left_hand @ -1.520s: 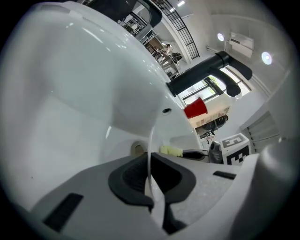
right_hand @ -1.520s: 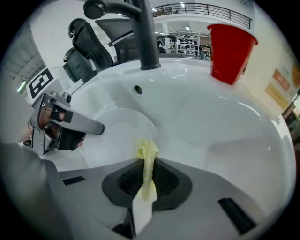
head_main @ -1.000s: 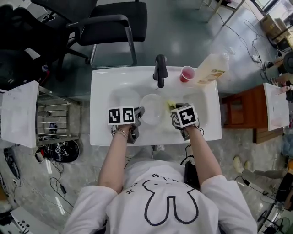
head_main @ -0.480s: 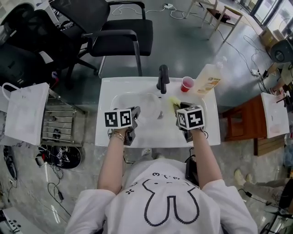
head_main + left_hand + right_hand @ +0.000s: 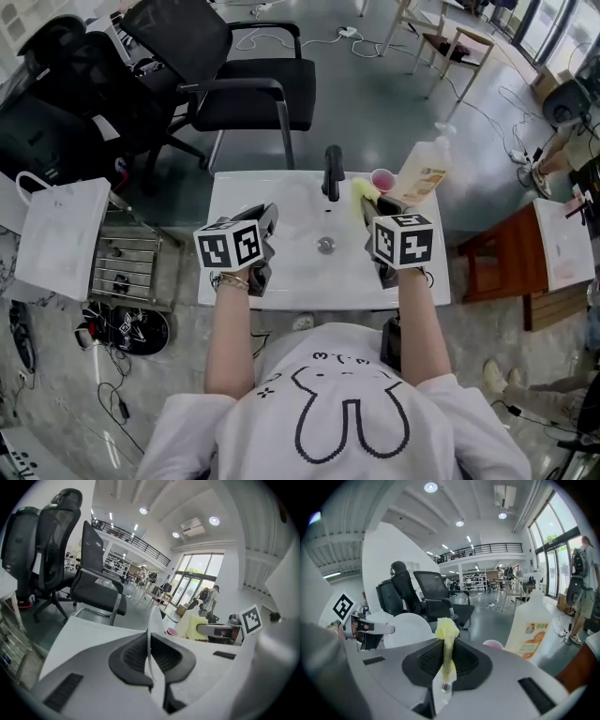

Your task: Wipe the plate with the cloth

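Both grippers have risen out of the sink (image 5: 281,283) since 1 second ago. At left, the left gripper (image 5: 149,652) is clamped tight on the rim of the white plate (image 5: 154,616), held edge-on in the air. At right, the right gripper (image 5: 446,657) pinches the yellow cloth (image 5: 446,631). Plate and cloth are apart, so wiping seems about to start.
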Motion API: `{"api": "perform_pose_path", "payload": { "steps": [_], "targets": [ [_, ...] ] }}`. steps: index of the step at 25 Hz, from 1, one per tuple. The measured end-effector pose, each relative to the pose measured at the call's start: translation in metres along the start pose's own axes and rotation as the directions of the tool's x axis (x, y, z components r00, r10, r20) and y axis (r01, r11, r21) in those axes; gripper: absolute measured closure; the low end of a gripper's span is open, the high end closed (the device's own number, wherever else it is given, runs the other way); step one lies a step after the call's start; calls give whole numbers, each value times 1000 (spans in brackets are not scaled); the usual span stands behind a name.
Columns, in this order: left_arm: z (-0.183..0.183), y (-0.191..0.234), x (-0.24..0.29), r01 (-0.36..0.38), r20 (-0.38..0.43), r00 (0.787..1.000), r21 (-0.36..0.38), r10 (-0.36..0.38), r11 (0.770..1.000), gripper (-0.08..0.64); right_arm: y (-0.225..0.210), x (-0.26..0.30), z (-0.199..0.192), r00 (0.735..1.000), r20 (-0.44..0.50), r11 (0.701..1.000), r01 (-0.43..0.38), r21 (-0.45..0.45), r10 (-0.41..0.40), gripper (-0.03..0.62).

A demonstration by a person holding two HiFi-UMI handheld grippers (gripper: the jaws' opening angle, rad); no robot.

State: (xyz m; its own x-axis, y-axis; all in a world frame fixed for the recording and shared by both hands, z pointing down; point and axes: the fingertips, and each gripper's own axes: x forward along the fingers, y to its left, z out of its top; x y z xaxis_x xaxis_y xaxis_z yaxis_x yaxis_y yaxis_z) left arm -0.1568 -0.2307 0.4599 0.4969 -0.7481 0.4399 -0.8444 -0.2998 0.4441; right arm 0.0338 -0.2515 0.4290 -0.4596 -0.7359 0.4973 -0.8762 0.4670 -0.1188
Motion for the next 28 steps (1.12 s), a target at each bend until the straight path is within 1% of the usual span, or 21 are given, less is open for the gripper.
{"api": "perform_pose_path", "payload": {
  "steps": [2,4,8,11,13,15,18,23,26,28],
  "targets": [
    [17,-8,-8,7,41,999,22,-8,1000,543,2,-8,22,998,58,1000,11,-15,-10,541],
    [34,-18,-14,16,78,997,45,-19,999,543,2,-19,45,992,123,999,33,-12,-31,541],
    [59,-38,-25,36,130,990,90,-47,995,543,7,-43,89,966,257,999,38,-17,-32,541],
    [70,-51,-28,50,148,987,114,-66,992,543,12,-55,107,950,313,999,36,-39,-22,541],
    [73,-56,-29,56,148,986,118,-74,991,543,22,-56,112,945,328,998,22,-62,0,541],
    [73,-62,-28,63,145,986,116,-80,991,543,38,-53,115,939,341,995,-7,-102,41,541],
    [74,-73,-28,76,138,986,123,-93,990,543,62,-48,121,926,363,984,-48,-170,107,541],
    [75,-86,-26,81,122,988,150,-99,985,543,93,-38,136,907,370,965,-119,-235,202,541],
    [74,-91,-26,85,116,988,156,-103,984,542,107,-29,138,906,345,949,-151,-276,244,541],
    [74,-94,-27,80,117,988,159,-99,984,543,110,-22,136,912,325,944,-154,-293,250,541]
  ]
}}
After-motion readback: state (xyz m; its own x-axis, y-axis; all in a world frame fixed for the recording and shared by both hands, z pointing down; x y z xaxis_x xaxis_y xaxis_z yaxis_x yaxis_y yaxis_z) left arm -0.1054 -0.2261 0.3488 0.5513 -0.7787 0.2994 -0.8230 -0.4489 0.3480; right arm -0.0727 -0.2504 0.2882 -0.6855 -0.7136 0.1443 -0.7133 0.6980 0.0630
